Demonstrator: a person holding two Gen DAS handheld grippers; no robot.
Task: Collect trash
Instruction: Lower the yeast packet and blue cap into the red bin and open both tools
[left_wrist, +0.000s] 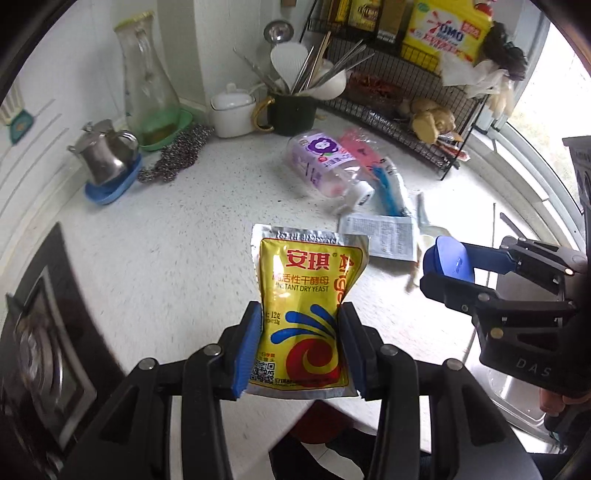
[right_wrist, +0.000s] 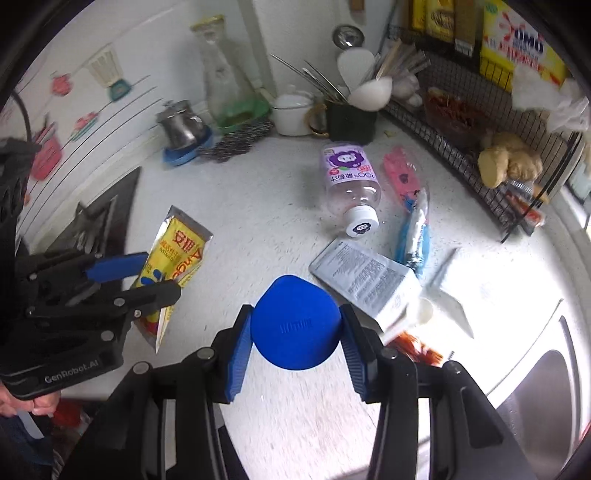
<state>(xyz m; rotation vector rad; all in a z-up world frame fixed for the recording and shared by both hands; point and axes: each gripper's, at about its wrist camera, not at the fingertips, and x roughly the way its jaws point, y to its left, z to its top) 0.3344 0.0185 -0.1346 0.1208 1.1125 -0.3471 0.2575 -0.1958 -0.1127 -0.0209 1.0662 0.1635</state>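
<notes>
Currently both grippers are loaded, so the relation that matters is where the rest of the trash lies from each tool. Left gripper is clamped on the yeast packet, pads pinching its lower half, packet standing upright with its long axis running up the frame and its foil top free above the jaws. Right gripper is closed on a round blue lid, pads on its two sides. Remaining litter sits on the speckled counter beyond both tools: a clear plastic bottle lying on its side, purple label, white cap pointing toward the lower part of the right wrist frame, long axis roughly up-down there; beside it to the right a pink wrapper and a blue wrapper; nearer, a grey printed sachet just upper right of the right gripper's fingers. In the left wrist view that cluster is upper right of the packet, with the right gripper between. My read: right hand is nearer the pile, but neither can take more until it unloads. No bin visible in either view.
</notes>
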